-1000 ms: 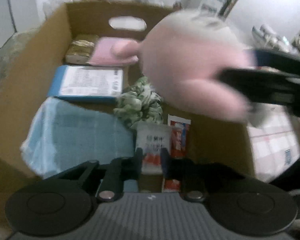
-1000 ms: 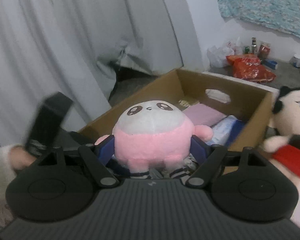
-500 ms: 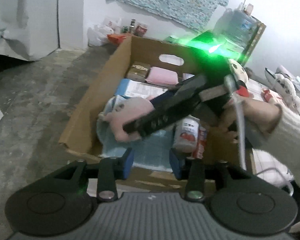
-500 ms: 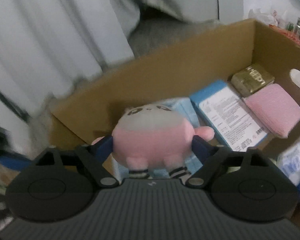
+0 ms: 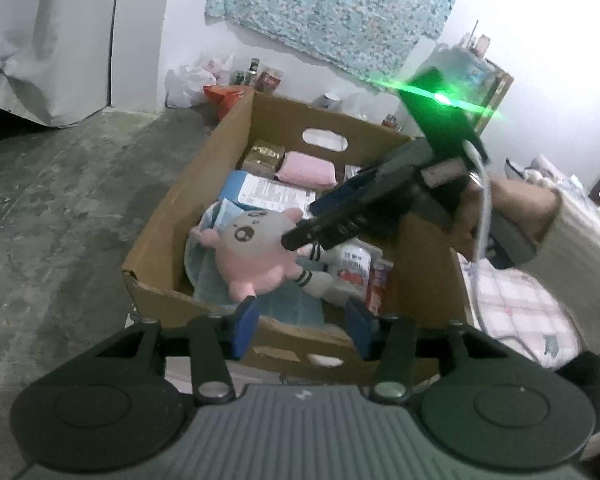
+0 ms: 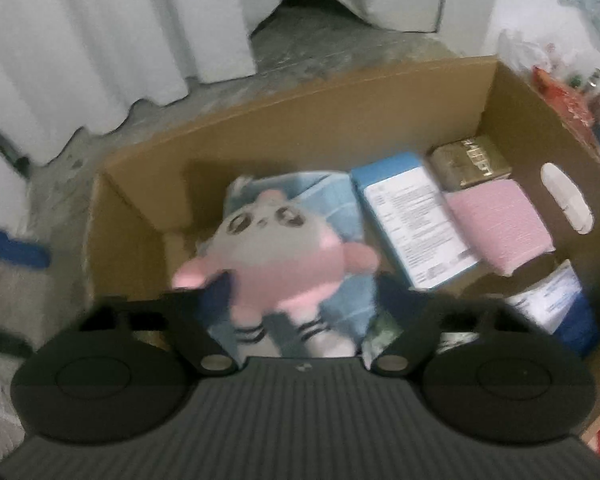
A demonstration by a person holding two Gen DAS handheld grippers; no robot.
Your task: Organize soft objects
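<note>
With pink plush (image 6: 276, 256) dropped onto blue towel (image 6: 340, 208) in cardboard box (image 5: 160, 248), placement step wrapping. Right gripper (image 6: 300, 292) closing, plush released between fingers; left gripper (image 5: 300, 320) empty, parted. Next: withdraw clear, fetch next soft item.

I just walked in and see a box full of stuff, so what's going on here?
A person with a gripper in each hand is sorting soft things into a cardboard box. The right gripper has just let go of a pink plush toy, which lies on a blue towel inside; its jaws are closing with nothing between them. The left gripper is open and empty at the box's near edge.
</note>
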